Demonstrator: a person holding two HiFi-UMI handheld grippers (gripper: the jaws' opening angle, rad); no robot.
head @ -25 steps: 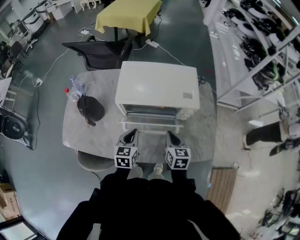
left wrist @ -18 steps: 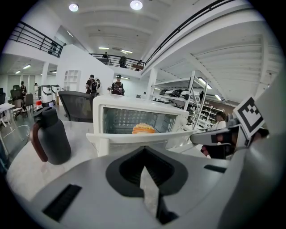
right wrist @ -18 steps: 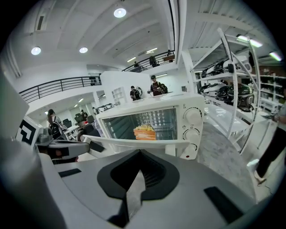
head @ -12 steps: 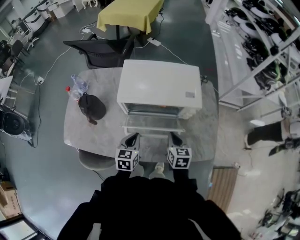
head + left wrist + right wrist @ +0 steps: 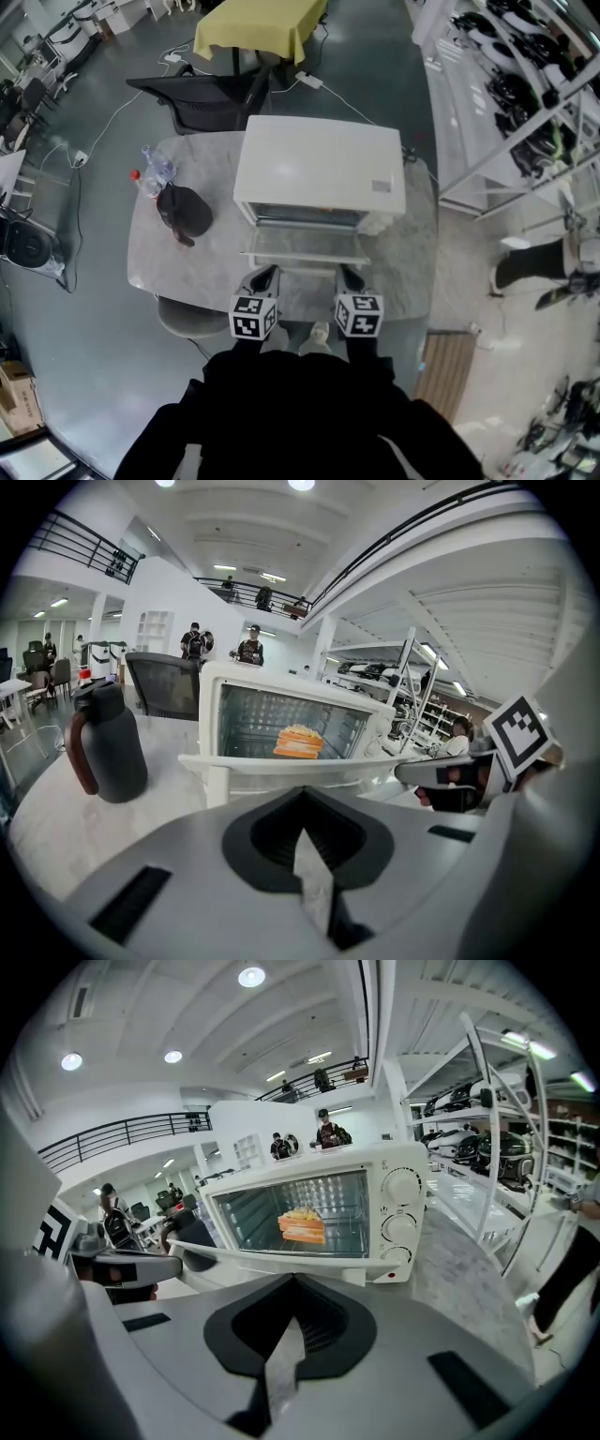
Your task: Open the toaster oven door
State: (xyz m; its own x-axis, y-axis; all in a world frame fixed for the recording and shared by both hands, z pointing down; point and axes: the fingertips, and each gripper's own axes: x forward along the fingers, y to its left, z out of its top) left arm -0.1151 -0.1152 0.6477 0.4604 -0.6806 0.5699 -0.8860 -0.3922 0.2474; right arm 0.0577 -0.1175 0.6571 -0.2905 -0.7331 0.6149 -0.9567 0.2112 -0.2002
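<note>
On the table, the toaster oven stood with its door open; my left tool and right tool were closed, empty. A forward nudge could jolt the door.

Big open hall with a glossy dark grey floor and a paler floor strip on the right. A grey marble table stands mid-frame, with a round grey stool tucked at its near-left edge and a black mesh office chair just behind. Farther back is a table under a yellow cloth. A white power strip and cables lie on the floor. White metal shelving lines the right side. Above are a black-railed mezzanine and a white ceiling with round recessed lights.
</note>
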